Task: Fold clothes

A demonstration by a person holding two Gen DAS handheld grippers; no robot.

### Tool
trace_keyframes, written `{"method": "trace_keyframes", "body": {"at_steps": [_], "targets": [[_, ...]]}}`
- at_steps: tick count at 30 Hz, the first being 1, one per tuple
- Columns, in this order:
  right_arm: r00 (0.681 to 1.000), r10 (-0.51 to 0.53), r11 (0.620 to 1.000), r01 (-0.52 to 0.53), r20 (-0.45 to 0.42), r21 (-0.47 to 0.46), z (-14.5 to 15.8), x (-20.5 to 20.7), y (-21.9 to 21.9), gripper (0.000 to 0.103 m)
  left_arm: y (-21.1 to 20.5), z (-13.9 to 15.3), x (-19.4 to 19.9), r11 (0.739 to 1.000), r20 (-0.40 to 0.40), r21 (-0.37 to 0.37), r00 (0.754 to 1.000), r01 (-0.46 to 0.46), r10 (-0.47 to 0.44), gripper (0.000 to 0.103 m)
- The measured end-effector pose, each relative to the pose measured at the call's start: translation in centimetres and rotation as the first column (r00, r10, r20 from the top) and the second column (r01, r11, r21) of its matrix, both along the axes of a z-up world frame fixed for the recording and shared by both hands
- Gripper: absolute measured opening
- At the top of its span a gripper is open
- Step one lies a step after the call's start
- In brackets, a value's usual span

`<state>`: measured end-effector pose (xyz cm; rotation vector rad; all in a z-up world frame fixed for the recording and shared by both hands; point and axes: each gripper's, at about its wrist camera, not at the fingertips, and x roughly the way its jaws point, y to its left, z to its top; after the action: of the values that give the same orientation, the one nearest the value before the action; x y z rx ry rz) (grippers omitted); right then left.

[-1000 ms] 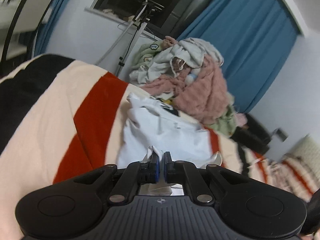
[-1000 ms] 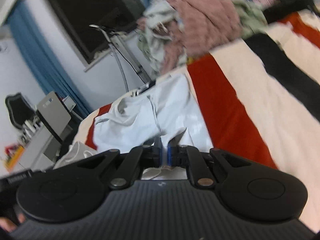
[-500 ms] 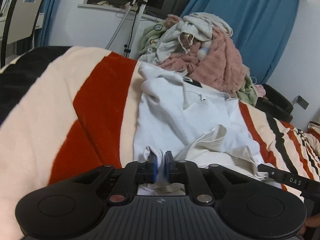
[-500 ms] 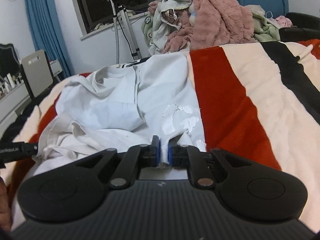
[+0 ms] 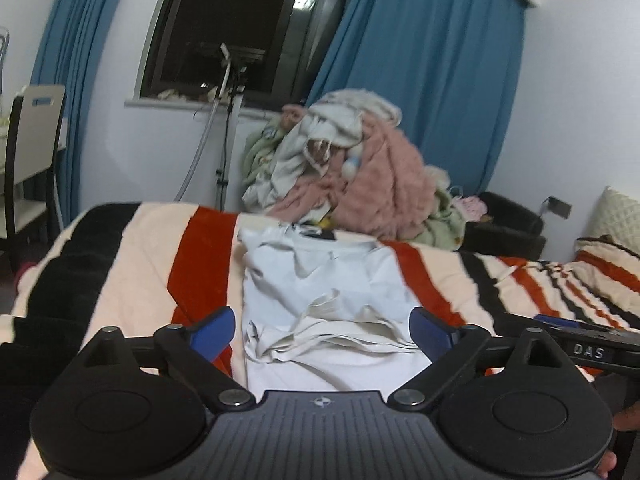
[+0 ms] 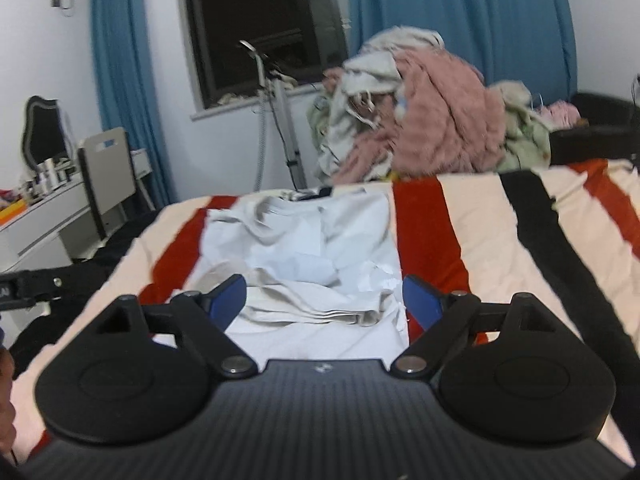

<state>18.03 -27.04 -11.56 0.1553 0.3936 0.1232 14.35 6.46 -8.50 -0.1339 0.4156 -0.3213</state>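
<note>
A white shirt lies folded over on the striped blanket, its near half doubled onto the far half with a rumpled hem across the middle. It also shows in the right wrist view. My left gripper is open and empty, held just above the shirt's near edge. My right gripper is open and empty too, over the near edge. The right gripper's body shows at the right of the left wrist view.
A pile of clothes with a pink fluffy garment sits behind the bed's far edge. A metal stand is by the window. A desk and chair stand to the left. Blue curtains hang behind.
Both grippers were shut on the shirt's edge and carried it over onto the shirt. Now both have opened, let it go and drawn back and up.
</note>
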Motion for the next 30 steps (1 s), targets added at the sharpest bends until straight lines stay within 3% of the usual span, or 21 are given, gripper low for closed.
{"method": "trace_keyframes", "body": {"at_steps": [3,10,15,30], "targets": [[0.999,0.001,1.0,0.001,0.038,-0.03,0.9,-2.4,0.6,0.086,0.5,0.7,-3.0,1.0,0.029,-0.008,0.999,-0.014,0.014,0.1],[0.998,0.001,1.0,0.001,0.066,-0.025,1.5,-6.7,1.6,0.086,-0.2,0.5,-6.3,0.996,0.042,0.086,0.999,-0.022,0.019,0.101],[0.998,-0.024,1.0,0.024,0.053,0.0,1.0,-8.4,1.5,0.086,-0.7,0.1,-5.8,0.994,0.033,0.102,0.999,-0.024,0.021,0.1],[0.997,-0.075,0.996,0.074,0.024,0.041,0.1,-7.8,0.9,0.086,-0.4,-1.0,-4.7,0.996,-0.004,0.087,1.0,-0.011,0.011,0.101]]}}
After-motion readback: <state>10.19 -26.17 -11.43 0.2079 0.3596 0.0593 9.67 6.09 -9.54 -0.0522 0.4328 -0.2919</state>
